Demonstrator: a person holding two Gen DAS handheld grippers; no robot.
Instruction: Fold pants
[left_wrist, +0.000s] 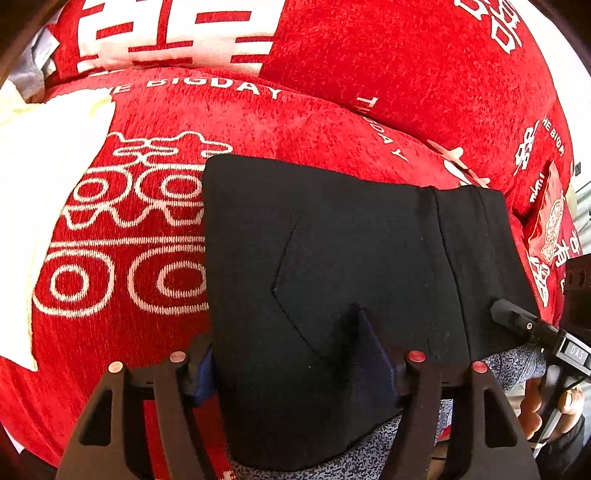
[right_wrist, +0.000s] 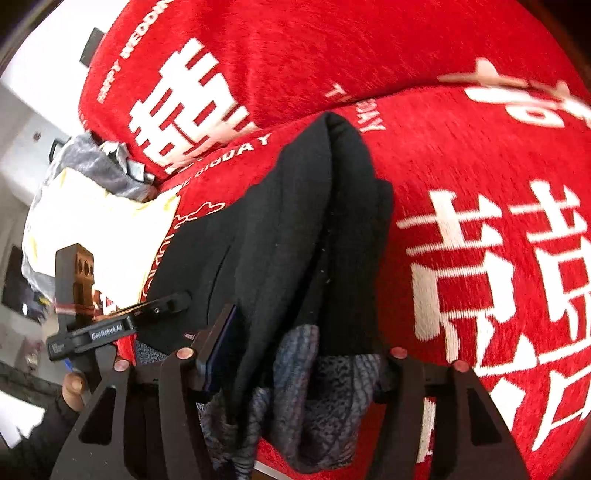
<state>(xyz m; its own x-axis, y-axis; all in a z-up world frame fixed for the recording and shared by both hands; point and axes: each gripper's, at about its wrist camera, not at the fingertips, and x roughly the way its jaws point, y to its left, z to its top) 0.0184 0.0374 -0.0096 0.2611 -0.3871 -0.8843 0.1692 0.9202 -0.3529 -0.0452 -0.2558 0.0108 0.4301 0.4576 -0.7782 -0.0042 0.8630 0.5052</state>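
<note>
- Squarely in the left wrist view, the black folded pants with a grey speckled lining (left_wrist: 332, 266) lie on a red plush cover with white woven characters and lettering (left_wrist: 155, 229), which drapes what looks like a sofa seat and back cushions.
- A stitched pocket outline shows on the top face of the pants, and the grey lining peeks out along the near edge.
- The left tool (left_wrist: 299, 362) stands spread, with the near edge of the pants between its black fingers; a fold of cloth rises beside the blue pad of the right-hand finger, but whether either pad presses on the cloth cannot be told.
- The right tool (right_wrist: 291, 354), seen in its own view, is likewise spread, and a bunched edge of black cloth and grey lining sits between its fingers; the cloth touches the blue pad on the left-hand finger, though a firm pinch cannot be made out.
- In the left wrist view the right tool's fingertip rests at the right-hand near edge of the pants, with a person's hand (left_wrist: 550, 406) gripping its handle.
- A pale cream cloth (left_wrist: 44, 192) lies on the cover to the left of the pants, apart from them.
- A red printed packet (left_wrist: 550, 225) lies at the cover's right edge.
</note>
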